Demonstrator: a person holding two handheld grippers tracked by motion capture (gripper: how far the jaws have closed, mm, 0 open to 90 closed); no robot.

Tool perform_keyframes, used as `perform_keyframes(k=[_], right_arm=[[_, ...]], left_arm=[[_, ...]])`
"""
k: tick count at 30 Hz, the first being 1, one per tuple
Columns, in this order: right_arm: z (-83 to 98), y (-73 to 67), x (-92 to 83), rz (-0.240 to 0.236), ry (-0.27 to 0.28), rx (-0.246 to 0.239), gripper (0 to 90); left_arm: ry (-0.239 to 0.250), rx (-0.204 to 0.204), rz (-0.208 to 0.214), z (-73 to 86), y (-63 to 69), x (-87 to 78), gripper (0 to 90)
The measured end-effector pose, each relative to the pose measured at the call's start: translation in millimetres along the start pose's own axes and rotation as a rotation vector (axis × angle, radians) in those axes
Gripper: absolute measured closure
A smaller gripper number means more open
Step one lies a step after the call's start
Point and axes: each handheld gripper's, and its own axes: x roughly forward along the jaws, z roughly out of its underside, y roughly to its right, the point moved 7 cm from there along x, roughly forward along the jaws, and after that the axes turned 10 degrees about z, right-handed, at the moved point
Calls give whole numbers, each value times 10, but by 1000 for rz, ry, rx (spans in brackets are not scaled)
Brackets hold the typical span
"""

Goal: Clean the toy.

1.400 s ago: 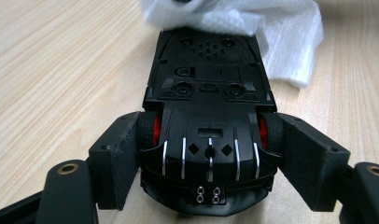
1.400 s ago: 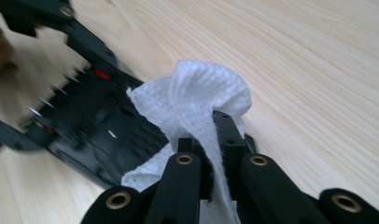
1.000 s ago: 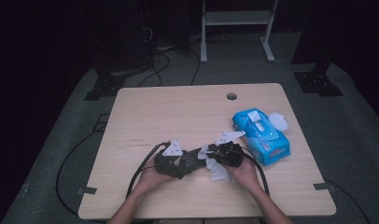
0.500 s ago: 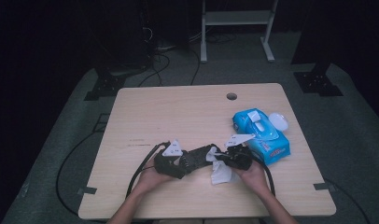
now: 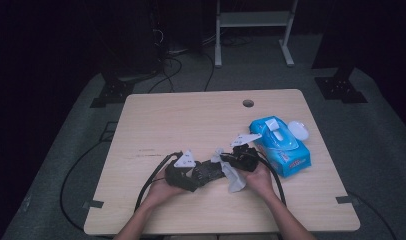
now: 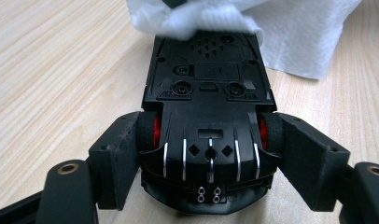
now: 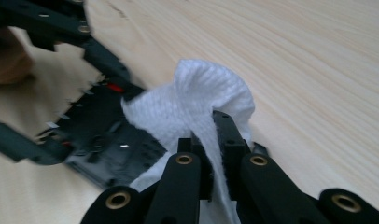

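Dark room w/ a light wooden table (image 5: 191, 120) on grey floor. The left gripper (image 6: 208, 154) clamps a black toy car w/ red wheel hubs (image 6: 208, 116) by its sides, underside up, near the table's front edge, approx. centre. The right gripper (image 7: 211, 149) has its jaws closed tight on a crumpled white wipe (image 7: 197, 107), which presses on the car's far end. A blue wet-wipe pack (image 5: 281, 142) lies just right of the hands, a white lid (image 5: 298, 130) beside it.
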Motion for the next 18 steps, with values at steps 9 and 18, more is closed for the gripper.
perform_keyframes(k=[9,18], right_arm=[[220,239,-173,38,-44,31,876],[250,138,-259,10,-44,8,876]], left_arm=[[5,-3,1,-8,-9,-12,262],[5,-8,-3,-7,-2,-2,262]])
